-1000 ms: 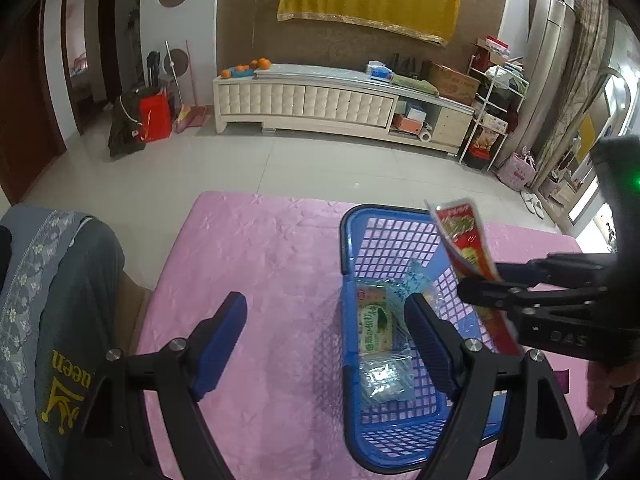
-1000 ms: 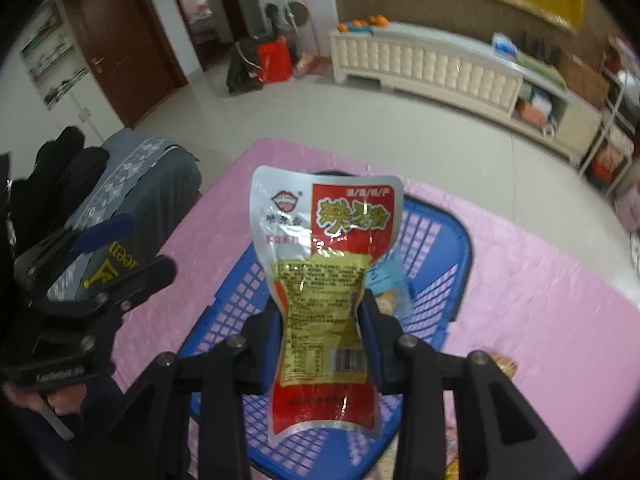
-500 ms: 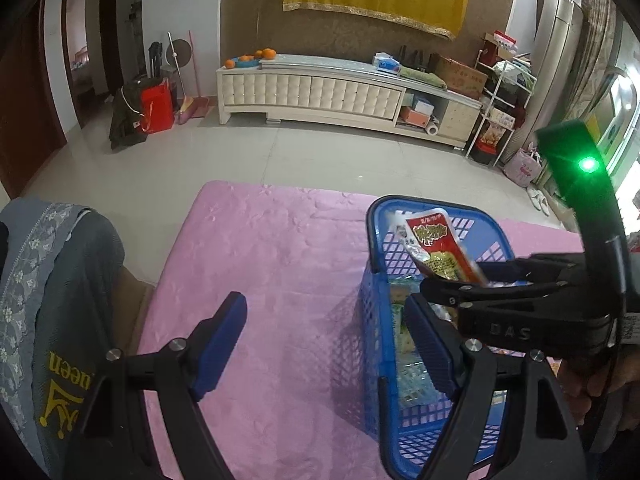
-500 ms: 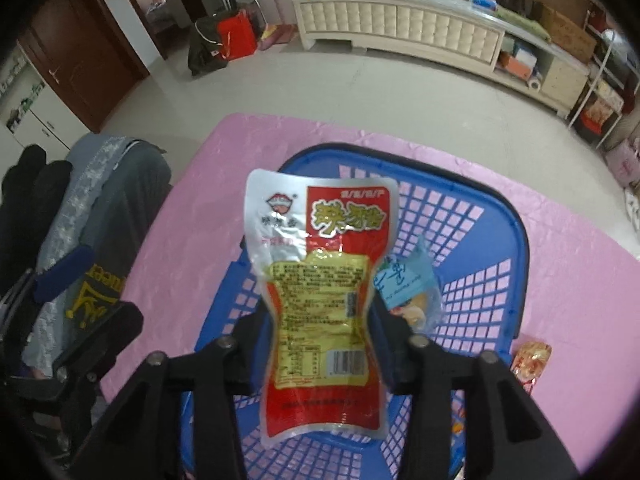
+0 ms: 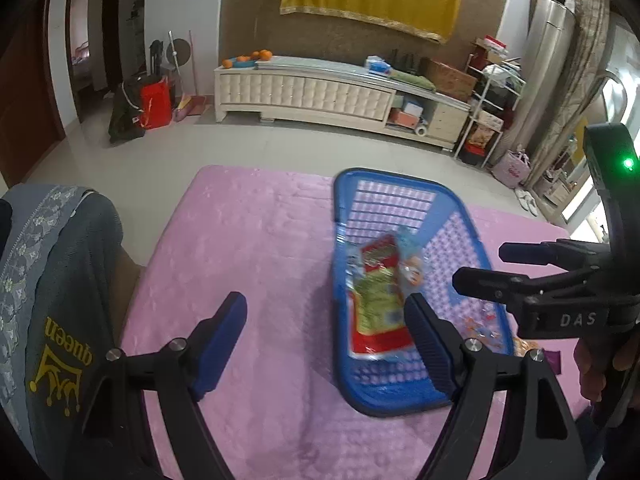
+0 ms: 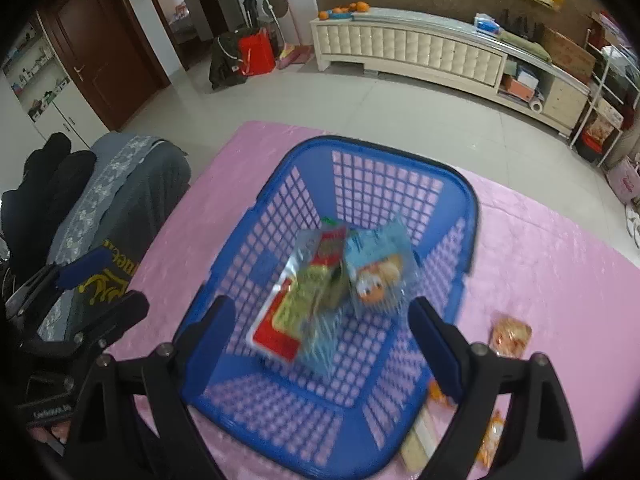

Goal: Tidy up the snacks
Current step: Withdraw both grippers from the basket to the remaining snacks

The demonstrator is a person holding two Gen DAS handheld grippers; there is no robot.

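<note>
A: Right gripper (image 6: 320, 328), status?

B: Jaws have just been opening and now stand wide, with nothing pressed between the pads. The blue pads sit over the near half of the blue basket (image 6: 472, 208), one toward its left wall, one toward its right.

A: And the red and yellow snack packet (image 6: 298, 300)?

B: Inside the basket, ahead of and between the right fingers, clear of both pads. It is blurred; it lies tilted against a pale blue packet (image 6: 376, 268), which is just to its right. Other wrappers below them are too smeared to identify.

A: Anything outside the basket?

B: An orange packet (image 6: 511, 336) on the pink cloth (image 6: 540, 264), beyond the right finger. More small packets lie near the basket's near right corner, partly hidden by that finger.

A: Left gripper (image 5: 326, 336)?

B: Jaws wide apart, empty. Its left finger is over bare pink cloth; its right finger overlaps the basket's near end, just beside the red packet. In the left wrist view the right gripper reaches in from the right, tips above the basket's right rim.

A: Surroundings?

B: A grey garment with yellow lettering (image 5: 60, 320) is left of the left fingers.
</note>
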